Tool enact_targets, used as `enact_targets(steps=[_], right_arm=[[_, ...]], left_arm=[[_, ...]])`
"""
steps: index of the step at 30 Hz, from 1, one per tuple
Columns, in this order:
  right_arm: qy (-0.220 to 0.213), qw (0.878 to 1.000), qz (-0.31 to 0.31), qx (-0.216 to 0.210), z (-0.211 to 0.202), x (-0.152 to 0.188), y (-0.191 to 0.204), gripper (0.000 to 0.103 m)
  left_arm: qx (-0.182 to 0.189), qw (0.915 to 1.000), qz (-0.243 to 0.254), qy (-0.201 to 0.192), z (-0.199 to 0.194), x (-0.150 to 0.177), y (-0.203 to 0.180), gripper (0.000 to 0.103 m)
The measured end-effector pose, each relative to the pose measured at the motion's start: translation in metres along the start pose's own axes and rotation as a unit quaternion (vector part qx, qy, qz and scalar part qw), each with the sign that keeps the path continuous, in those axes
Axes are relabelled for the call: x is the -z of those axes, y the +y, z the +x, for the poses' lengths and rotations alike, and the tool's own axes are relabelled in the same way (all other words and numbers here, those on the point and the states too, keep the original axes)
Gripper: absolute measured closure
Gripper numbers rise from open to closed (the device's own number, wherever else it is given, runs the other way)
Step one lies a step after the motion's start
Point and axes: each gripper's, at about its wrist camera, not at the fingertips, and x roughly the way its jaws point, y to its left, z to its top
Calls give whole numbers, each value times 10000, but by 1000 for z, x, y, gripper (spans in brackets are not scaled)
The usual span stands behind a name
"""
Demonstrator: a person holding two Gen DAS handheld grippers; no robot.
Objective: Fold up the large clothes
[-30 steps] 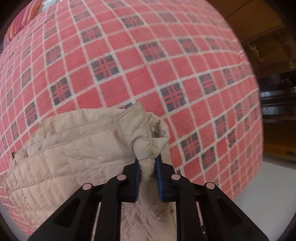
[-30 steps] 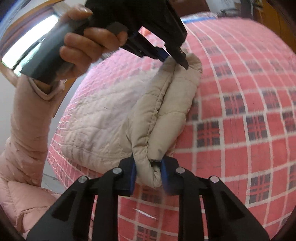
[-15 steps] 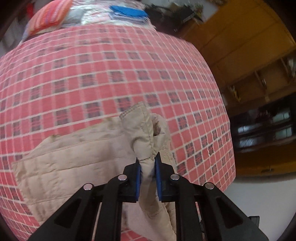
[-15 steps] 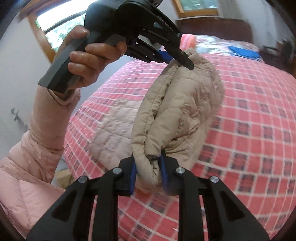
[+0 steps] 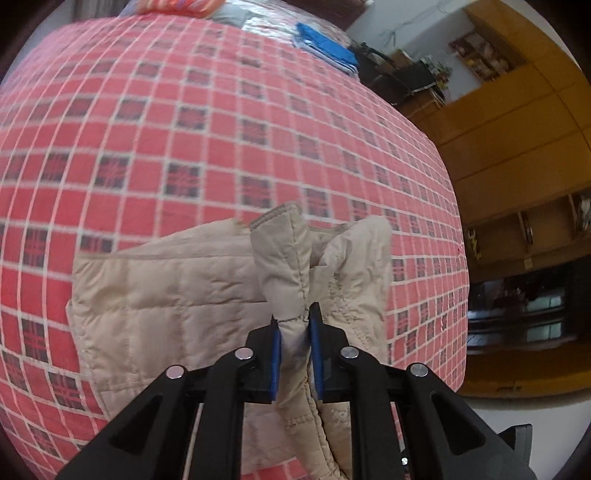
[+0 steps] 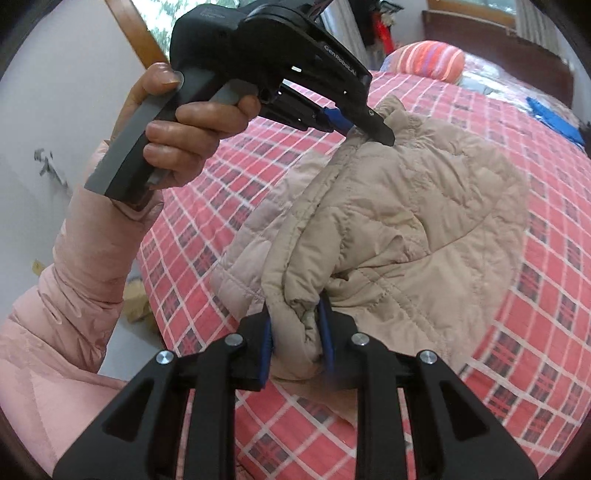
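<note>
A beige quilted jacket (image 5: 173,306) hangs lifted over the red checked bed cover (image 5: 177,122), part of it still resting on the bed. My left gripper (image 5: 294,325) is shut on a bunched edge of the jacket. In the right wrist view the jacket (image 6: 417,225) drapes between both grippers: my right gripper (image 6: 295,317) is shut on a thick fold of its near edge, and the left gripper (image 6: 364,123), held by a hand (image 6: 184,122) in a pink sleeve, pinches the top edge higher up.
A striped pillow (image 6: 430,59) and blue folded cloth (image 5: 327,46) lie at the bed's far end. Wooden cupboards (image 5: 517,140) stand beyond the bed's right edge. A wall and window frame (image 6: 136,33) are on the left.
Both grippers have risen with the jacket, lifting it higher off the bed. More of the bed and room has come into view in both cameras.
</note>
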Motion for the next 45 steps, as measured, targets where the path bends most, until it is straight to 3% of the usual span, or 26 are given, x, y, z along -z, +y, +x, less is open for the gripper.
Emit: enact_targets(steps=[12,28,37,45], right_arm=[[543,9982,-197,129,60,0,18,81],[682,9974,-230,71,79,0,13,80],[619,9979,-177,-38,77,-1,9,80],[614,9980,-172,-48,75,1,7,80]], left_arm=[[262,9990,-347,39,31,18,75,86],[416,9979,-445,-225,43,32,100,79],[691,9962,-381,-381,17,55,97,36],[600,9981,-78,-89,35,71,69,30]])
